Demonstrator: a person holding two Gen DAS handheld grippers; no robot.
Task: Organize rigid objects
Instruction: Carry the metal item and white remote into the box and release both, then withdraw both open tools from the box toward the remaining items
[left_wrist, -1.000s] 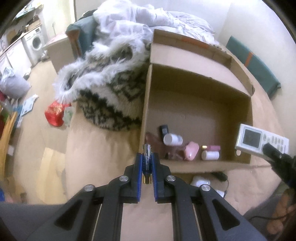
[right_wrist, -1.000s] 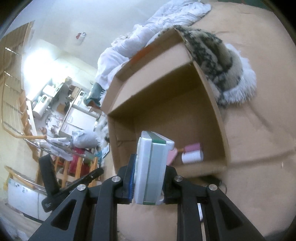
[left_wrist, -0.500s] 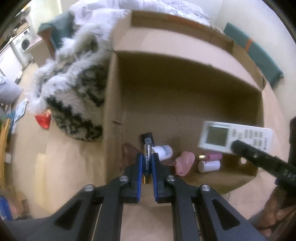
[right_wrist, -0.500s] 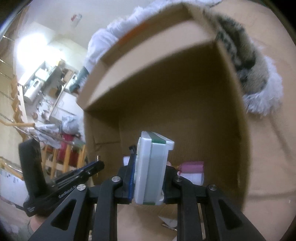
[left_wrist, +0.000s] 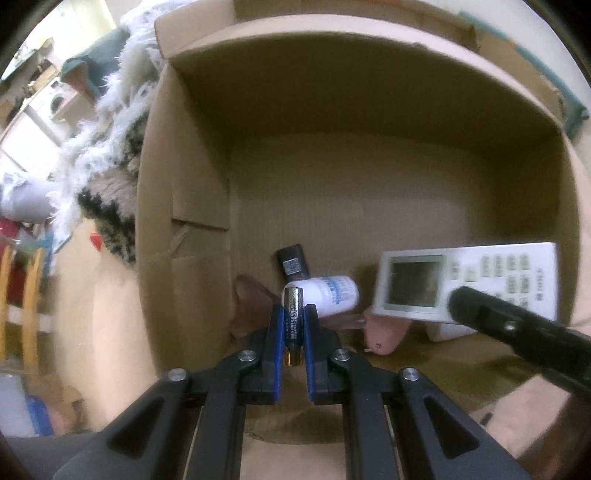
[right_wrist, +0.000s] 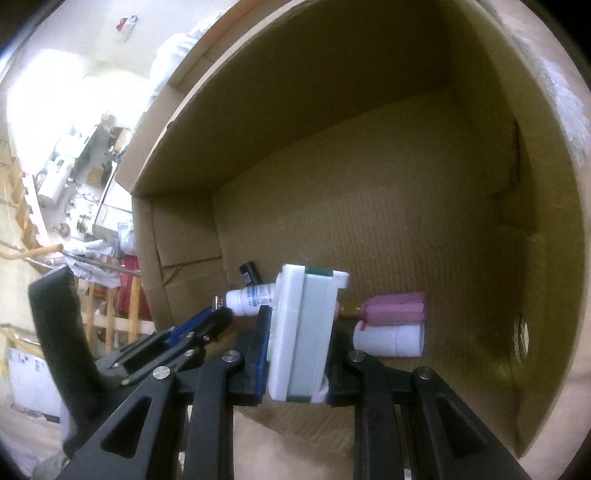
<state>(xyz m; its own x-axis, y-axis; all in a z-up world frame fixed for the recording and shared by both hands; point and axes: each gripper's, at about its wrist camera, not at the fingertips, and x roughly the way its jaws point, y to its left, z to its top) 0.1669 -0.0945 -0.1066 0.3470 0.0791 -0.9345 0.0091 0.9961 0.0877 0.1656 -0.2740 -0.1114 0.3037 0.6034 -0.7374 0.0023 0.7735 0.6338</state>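
Observation:
My left gripper is shut on a small battery and holds it over the near left part of the open cardboard box. My right gripper is shut on a white remote control, held edge-on inside the box; its screen and buttons show in the left wrist view. On the box floor lie a white bottle, a black item, a pink item, a pink tube and a white container.
A fluffy black-and-white blanket lies left of the box on the tan bed surface. The box walls rise around both grippers. A cluttered room with wooden furniture lies beyond.
Both grippers have moved forward and down into the box, each still holding its object. The remote now sits low, near the items on the box floor.

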